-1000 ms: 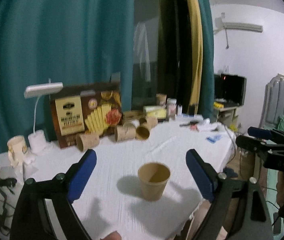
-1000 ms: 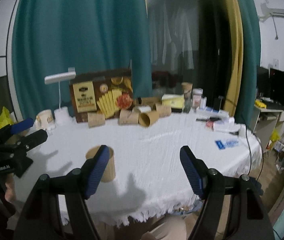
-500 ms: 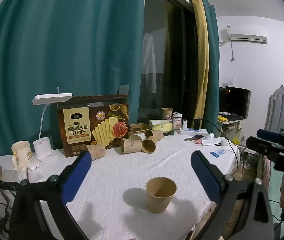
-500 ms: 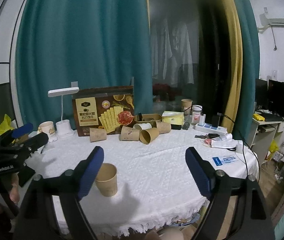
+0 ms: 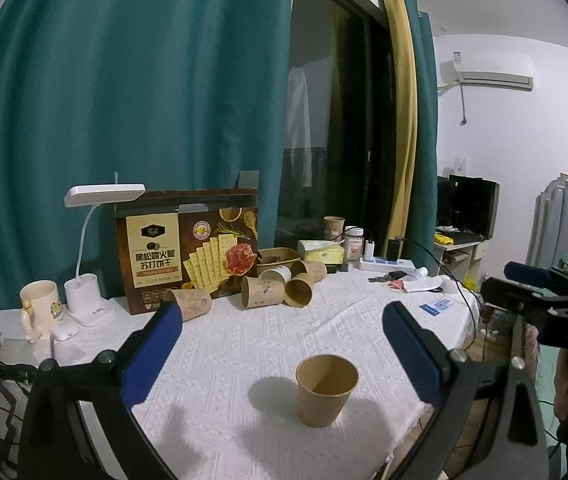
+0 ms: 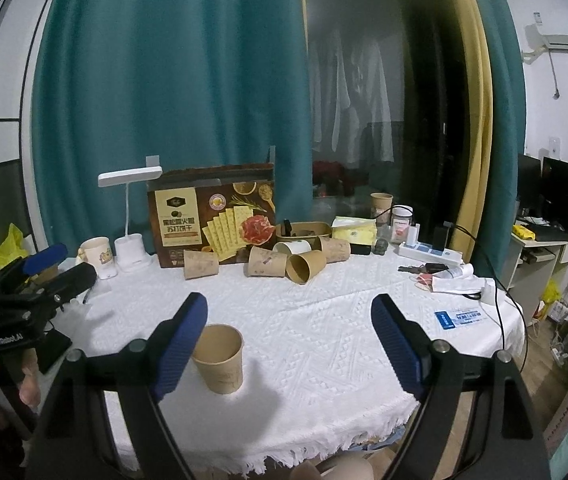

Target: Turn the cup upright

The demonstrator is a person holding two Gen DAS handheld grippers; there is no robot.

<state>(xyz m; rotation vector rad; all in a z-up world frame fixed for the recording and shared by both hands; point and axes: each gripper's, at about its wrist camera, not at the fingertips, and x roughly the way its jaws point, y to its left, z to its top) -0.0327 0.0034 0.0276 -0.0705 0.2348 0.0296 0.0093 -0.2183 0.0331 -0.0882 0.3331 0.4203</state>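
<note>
A plain brown paper cup [image 5: 326, 390] stands upright, mouth up, on the white tablecloth [image 5: 244, 344]. My left gripper [image 5: 280, 320] is open; its blue pads [image 5: 152, 356] stand wide apart just short of the cup, not touching it. Its jaws have just been opening. In the right wrist view the same cup [image 6: 220, 358] sits partly behind the left pad [image 6: 180, 344] of my right gripper [image 6: 289, 306], outside the jaws. That gripper is open, has just been opening, and has nothing between its fingers. Each gripper also shows at the edge of the other's view.
Several paper cups [image 6: 304, 266] lie on their sides at the back by a cracker box [image 6: 212, 220]. A white desk lamp [image 5: 88, 300] and a mug [image 5: 40, 312] stand back left; a power strip [image 6: 428, 252], keys and papers lie at the right. The fringed table edge [image 6: 284, 448] is close.
The jaws of both grippers have spread wider, the right ones more. Both views have tipped up a little. The cup has stayed upright in the same spot.
</note>
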